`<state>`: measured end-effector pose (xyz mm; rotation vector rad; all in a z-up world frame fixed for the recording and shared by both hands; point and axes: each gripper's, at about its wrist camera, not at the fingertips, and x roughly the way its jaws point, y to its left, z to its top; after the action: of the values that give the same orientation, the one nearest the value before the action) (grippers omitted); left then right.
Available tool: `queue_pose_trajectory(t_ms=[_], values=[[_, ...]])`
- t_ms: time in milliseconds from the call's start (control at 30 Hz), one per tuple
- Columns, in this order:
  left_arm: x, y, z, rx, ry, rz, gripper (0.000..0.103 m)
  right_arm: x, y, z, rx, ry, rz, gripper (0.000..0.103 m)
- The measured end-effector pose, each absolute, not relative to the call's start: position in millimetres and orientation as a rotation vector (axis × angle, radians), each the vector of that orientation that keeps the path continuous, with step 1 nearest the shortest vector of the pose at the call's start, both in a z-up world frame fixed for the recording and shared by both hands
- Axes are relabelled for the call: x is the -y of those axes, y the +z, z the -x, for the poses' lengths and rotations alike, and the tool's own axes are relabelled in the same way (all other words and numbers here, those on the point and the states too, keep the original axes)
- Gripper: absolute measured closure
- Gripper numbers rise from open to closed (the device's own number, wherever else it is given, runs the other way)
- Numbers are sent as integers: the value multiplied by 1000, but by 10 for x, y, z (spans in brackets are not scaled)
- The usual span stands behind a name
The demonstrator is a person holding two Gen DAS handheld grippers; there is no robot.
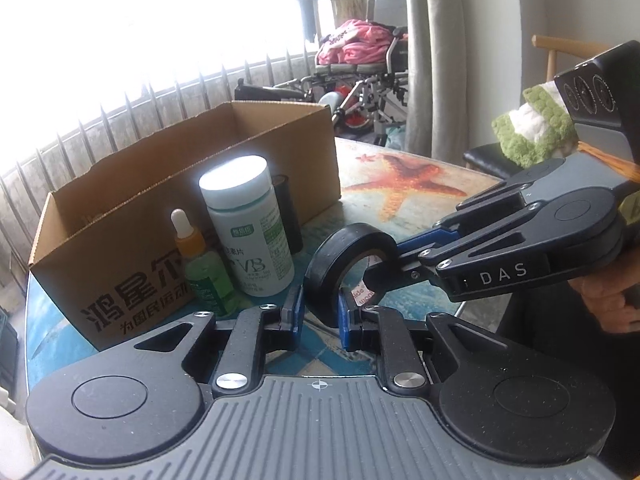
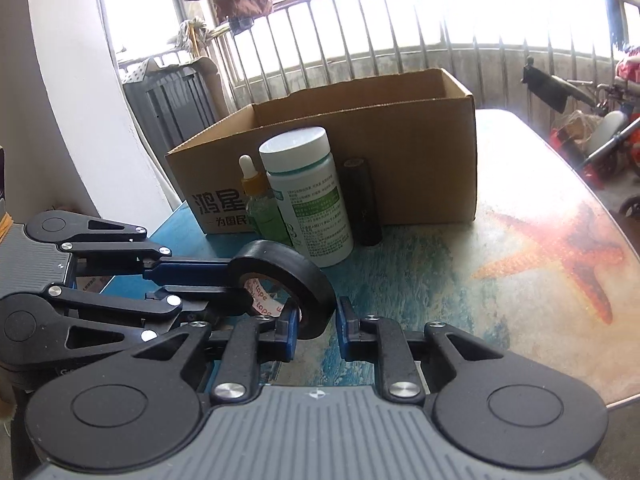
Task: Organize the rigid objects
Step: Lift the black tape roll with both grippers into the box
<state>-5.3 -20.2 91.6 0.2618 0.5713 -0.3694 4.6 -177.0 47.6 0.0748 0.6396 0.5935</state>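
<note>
Tape roll [image 1: 352, 268] was up off the table, pinched by both: left gripper [image 1: 320, 316] clamped its lower rim, right gripper [image 1: 380, 268] clenched through the core from 3 o'clock. Box [image 1: 120, 216] lay at 10 o'clock.

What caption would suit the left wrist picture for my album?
The left gripper and right gripper clamp a black tape roll beside a white bottle and cardboard box on the starfish table.

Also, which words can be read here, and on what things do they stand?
"DAS": on the right gripper.
"VB": on the white bottle.
"tape": inside the tape roll.
"鸿星尔" and "为国民运动": on the box.
The bottle's small print is too small to read.
</note>
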Motion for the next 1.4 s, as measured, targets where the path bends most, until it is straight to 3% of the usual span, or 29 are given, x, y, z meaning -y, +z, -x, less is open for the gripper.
queue_pose_trajectory(t_ms=[333, 533, 833, 1167, 1400], values=[[62, 1803, -223, -426, -417, -275, 87, 1734, 1407, -180, -441, 591, 30, 81], [-104, 2181, -946, -472, -365, -342, 87, 1463, 1870, -1042, -480, 638, 80, 81], [-490, 1642, -2272, -785, -352, -332, 87, 976, 1398, -2579, -870, 694, 56, 81], [-755, 1050, -2761, -1116, -379, -340, 87, 507, 694, -3240, -1255, 728, 132, 81], [-741, 983, -2782, -1143, -312, -417, 87, 246, 711, -3233, -1280, 754, 287, 77]])
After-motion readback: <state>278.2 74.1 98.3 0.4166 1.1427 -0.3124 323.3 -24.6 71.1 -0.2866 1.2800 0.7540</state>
